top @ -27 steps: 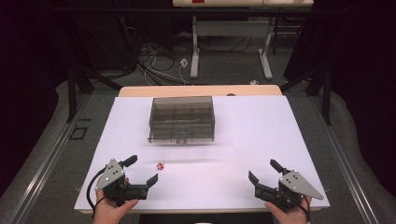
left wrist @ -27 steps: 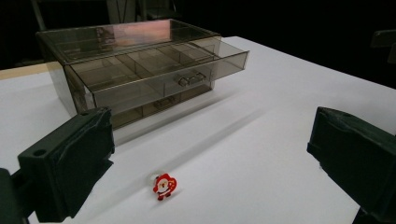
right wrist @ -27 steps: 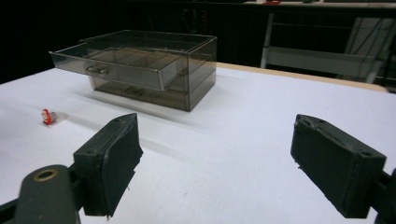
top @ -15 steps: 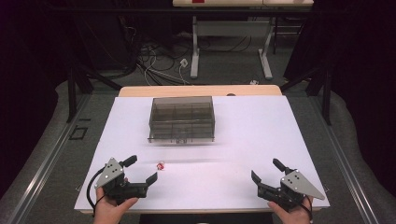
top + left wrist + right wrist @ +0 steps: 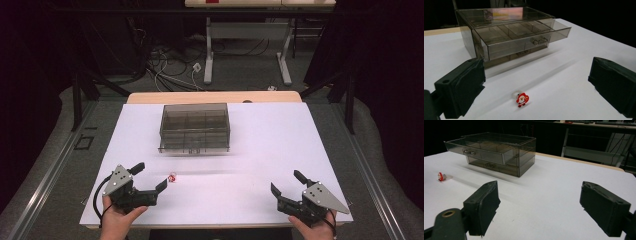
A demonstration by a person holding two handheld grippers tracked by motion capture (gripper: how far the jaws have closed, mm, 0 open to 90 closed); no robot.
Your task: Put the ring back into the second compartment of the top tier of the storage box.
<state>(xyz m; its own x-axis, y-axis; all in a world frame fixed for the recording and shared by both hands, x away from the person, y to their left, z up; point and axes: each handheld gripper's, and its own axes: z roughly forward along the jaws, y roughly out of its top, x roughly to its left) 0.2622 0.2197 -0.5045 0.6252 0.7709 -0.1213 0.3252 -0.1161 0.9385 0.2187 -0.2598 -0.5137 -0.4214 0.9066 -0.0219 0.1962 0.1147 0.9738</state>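
Observation:
A smoky clear drawer box [image 5: 195, 127] stands at the table's back middle, with its upper drawer [image 5: 524, 37] pulled partly out toward me. A tiny red and white Santa figure [image 5: 172, 177] lies on the white tabletop in front of the box. My left gripper [image 5: 150, 176] is open, its jaws on either side of the Santa [image 5: 522, 98] but a little short of it. My right gripper [image 5: 286, 182] stands open at the near right over bare table with nothing between its jaws. The right gripper view has the Santa [image 5: 441, 176] far to the left and the box [image 5: 496, 152] ahead.
The white table cover [image 5: 280, 145] ends in a wooden edge [image 5: 215, 96] behind the box. Past the table are desk legs [image 5: 209, 55] and loose cables [image 5: 170, 67] on the floor. Bare tabletop lies between the two grippers.
The right gripper has drifted slightly right and toward the near edge. The left gripper, the Santa and the box have stayed put.

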